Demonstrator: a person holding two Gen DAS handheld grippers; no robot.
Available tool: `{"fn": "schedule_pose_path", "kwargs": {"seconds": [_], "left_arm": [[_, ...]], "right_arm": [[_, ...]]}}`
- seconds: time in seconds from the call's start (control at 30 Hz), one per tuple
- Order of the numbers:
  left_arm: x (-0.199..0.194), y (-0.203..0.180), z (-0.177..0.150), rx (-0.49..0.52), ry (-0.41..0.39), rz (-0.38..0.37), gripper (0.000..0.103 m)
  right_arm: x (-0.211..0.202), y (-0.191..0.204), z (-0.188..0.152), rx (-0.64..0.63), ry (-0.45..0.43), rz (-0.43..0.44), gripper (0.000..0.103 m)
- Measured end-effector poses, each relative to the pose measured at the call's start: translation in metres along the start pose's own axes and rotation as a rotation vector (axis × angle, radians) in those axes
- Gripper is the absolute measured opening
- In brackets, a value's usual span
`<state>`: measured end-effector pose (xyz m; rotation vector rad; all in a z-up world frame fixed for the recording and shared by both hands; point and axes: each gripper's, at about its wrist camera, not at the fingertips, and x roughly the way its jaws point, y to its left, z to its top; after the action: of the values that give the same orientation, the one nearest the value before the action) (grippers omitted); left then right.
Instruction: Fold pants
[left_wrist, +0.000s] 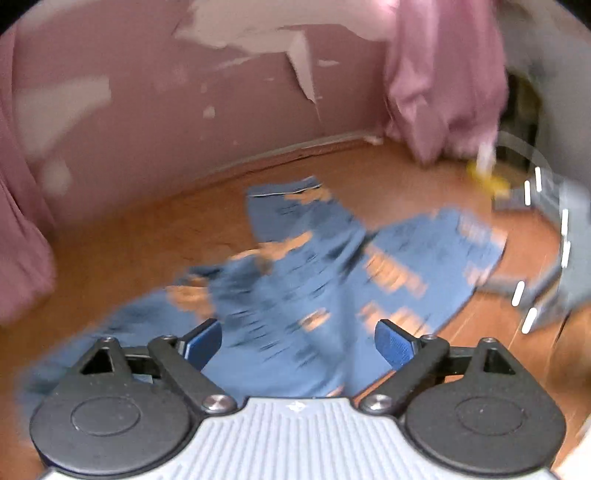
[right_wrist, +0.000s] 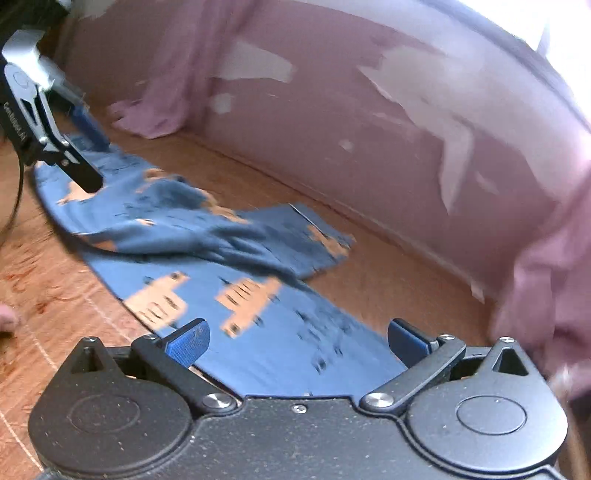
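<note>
Left gripper (left_wrist: 298, 343), seen from its own wrist cam, has its blue-padded fingers spread wide w/ nothing between them, hovering just above the pants (left_wrist: 314, 273). Right gripper (right_wrist: 298, 341) is likewise spread wide & empty, over one flat pant leg. The pants are blue w/ orange blocky shapes, lying on the orange-brown floor (right_wrist: 388, 266) near the wall (right_wrist: 332, 92); one leg lies flat & straight, the other is rumpled & draped across it, its hem pointing toward the wall. In the right wrist view the left gripper also shows at the upper left edge, its dark fingers over the far end of the pants; contact can't be told through the blur. Wall is pink w/ peeling paint patches. Pink curtains (left_wrist: 443, 74) hang down to the floor by the wall. Both views are motion-blurred.
</note>
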<state>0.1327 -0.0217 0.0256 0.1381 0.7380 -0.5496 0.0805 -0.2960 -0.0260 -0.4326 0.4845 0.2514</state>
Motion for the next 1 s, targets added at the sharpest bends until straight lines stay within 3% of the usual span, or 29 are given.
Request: {"fn": "schedule_pose_path", "kwargs": {"seconds": [0.13, 0.23, 0.47, 0.63, 0.7, 0.77, 0.83, 0.9, 1.0], "left_arm": [[0.04, 0.012, 0.015, -0.268, 0.041, -0.08, 0.093], [0.059, 0.026, 0.015, -0.427, 0.068, -0.117, 0.087], [0.085, 0.061, -0.003, -0.712, 0.049, -0.173, 0.076], [0.108, 0.08, 0.001, -0.779, 0.043, -0.219, 0.067], [0.116, 0.085, 0.002, -0.804, 0.065, -0.245, 0.055], [0.124, 0.089, 0.003, -0.82, 0.096, -0.263, 0.032], [0.13, 0.091, 0.002, -0.822, 0.119, -0.27, 0.014], [0.132, 0.091, 0.002, -0.823, 0.123, -0.287, 0.012], [0.132, 0.092, -0.001, -0.848, 0.122, -0.316, 0.009]], "right_arm": [[0.007, -0.028, -0.013, 0.2, -0.003, 0.021, 0.102], [0.012, -0.045, -0.02, 0.351, -0.01, 0.062, 0.102], [0.029, -0.047, -0.024, 0.472, 0.006, 0.167, 0.102], [0.032, -0.042, -0.024, 0.499, -0.009, 0.208, 0.102], [0.036, -0.043, -0.018, 0.47, 0.002, 0.208, 0.102], [0.044, -0.048, -0.005, 0.419, 0.003, 0.215, 0.102], [0.058, -0.059, 0.016, 0.371, -0.003, 0.222, 0.102], [0.083, -0.071, 0.048, 0.334, 0.036, 0.264, 0.1], [0.135, -0.087, 0.102, 0.328, 0.179, 0.345, 0.088]]}}
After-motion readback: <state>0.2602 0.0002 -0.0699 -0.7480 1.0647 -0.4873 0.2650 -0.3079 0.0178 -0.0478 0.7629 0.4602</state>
